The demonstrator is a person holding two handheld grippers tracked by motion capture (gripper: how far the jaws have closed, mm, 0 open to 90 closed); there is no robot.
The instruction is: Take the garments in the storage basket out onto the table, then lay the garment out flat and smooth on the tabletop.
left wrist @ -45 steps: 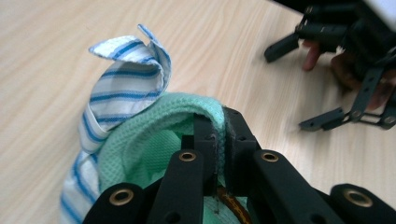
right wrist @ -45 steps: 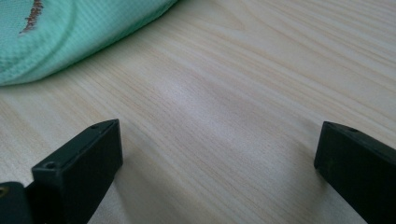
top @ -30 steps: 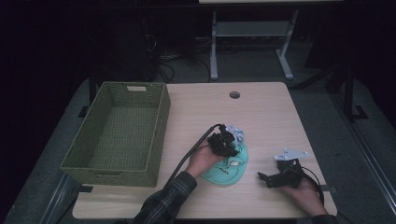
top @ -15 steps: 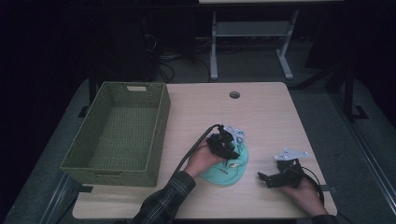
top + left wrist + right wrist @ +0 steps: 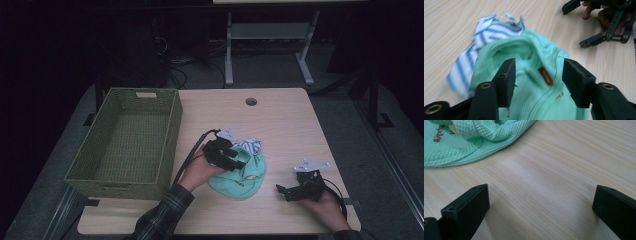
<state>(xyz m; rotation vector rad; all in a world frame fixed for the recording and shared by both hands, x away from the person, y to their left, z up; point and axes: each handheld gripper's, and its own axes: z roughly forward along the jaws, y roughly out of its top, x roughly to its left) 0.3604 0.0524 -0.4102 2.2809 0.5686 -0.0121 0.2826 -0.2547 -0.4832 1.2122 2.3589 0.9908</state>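
Two grippers spread | left gripper (image 5: 537, 81) over green garment (image 5: 242, 175), mid-table right of basket (image 5: 125, 185), jaws astride the collar fold | we lower, then pinch one ridge | right gripper (image 5: 290, 191) waits empty on bare table (image 5: 554, 177)

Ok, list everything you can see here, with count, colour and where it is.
Table: one, light wood, centre.
Basket: one, green woven, table's left side.
Green garment: one, mint, mid-table, under the left gripper.
Striped cloth: one, blue and white, touching the green garment's far edge.
Left gripper: one, black, open over the green garment.
Right gripper: one, black, open, low over bare table right of the garment.
Sleeve: one, plaid, bottom edge.
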